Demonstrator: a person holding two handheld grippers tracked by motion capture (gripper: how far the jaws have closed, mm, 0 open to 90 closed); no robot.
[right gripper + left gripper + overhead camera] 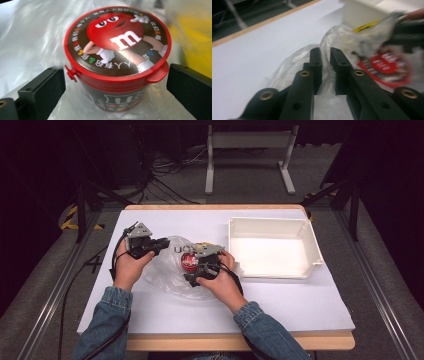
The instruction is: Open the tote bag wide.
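A red-lidded candy tub [117, 47] with a cartoon on its lid stands in the folds of a clear plastic bag [167, 270] at mid-table. My right gripper [116, 75] is open, its jaws on either side of the tub with a gap showing at each side of the tub's body. In the high view the right gripper [196, 270] sits just right of the tub [189, 260]. My left gripper [325, 52] is shut on a fold of the bag [294, 65] and holds the bag's left edge up; in the high view the left gripper [163, 241] is at the bag's upper left.
A white open bin [240, 227] stands to the right of the bag on the white tabletop [300, 305]. Something yellow [192, 37] shows blurred through the plastic beyond the tub. Cables trail from both grippers toward the person's sleeves.
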